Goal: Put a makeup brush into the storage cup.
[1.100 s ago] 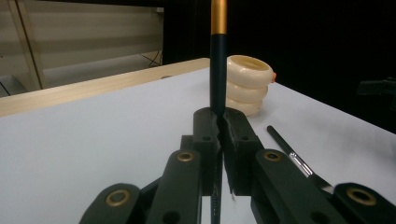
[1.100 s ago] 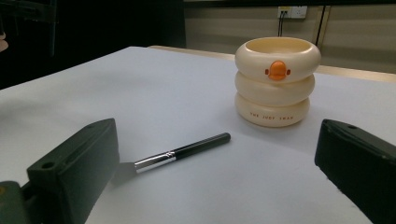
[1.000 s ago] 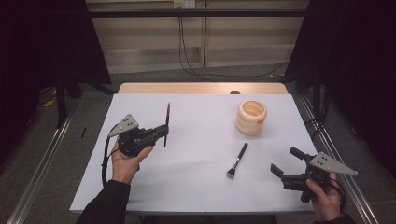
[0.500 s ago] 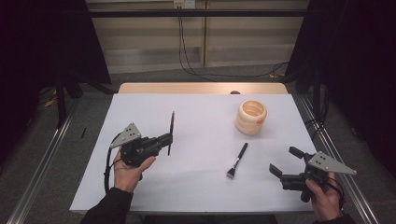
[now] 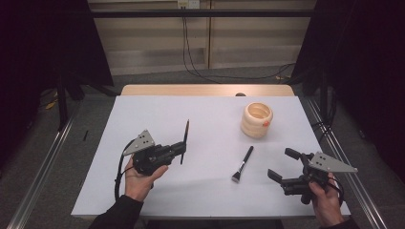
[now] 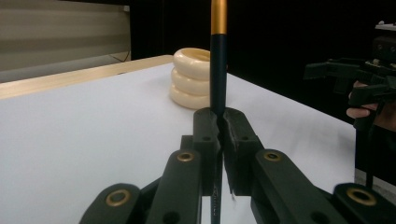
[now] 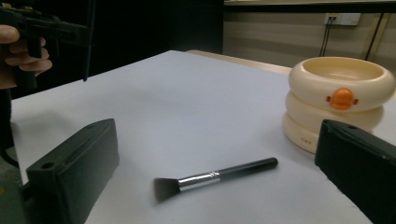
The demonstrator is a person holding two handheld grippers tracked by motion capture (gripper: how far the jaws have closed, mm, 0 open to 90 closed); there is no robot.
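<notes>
My left gripper [image 5: 182, 147] is shut on a thin dark stick-like brush handle [image 5: 185, 136], held roughly upright over the left middle of the white table [image 5: 143, 109]. In the left gripper view the handle [image 6: 218, 70] with a gold band rises from the closed jaws of my left gripper [image 6: 219, 133]. A short black makeup brush [image 5: 243, 163] lies flat at centre right; my right gripper [image 5: 281, 163] stands open just right of it. In the right gripper view that brush [image 7: 219, 176] lies ahead of my right gripper [image 7: 218, 140], untouched. A cream ringed holder [image 5: 256, 119] stands at the back right.
The holder [image 7: 341, 100] has an orange button on its side and an open top. A wooden strip [image 5: 205, 90] borders the table's far edge. Metal rails [image 5: 43, 167] run along the floor on both sides. Cables [image 5: 191, 52] hang down the back wall.
My left gripper has moved a little nearer and to the right, still carrying the thin brush. The right gripper and the brush on the table have stayed put.
</notes>
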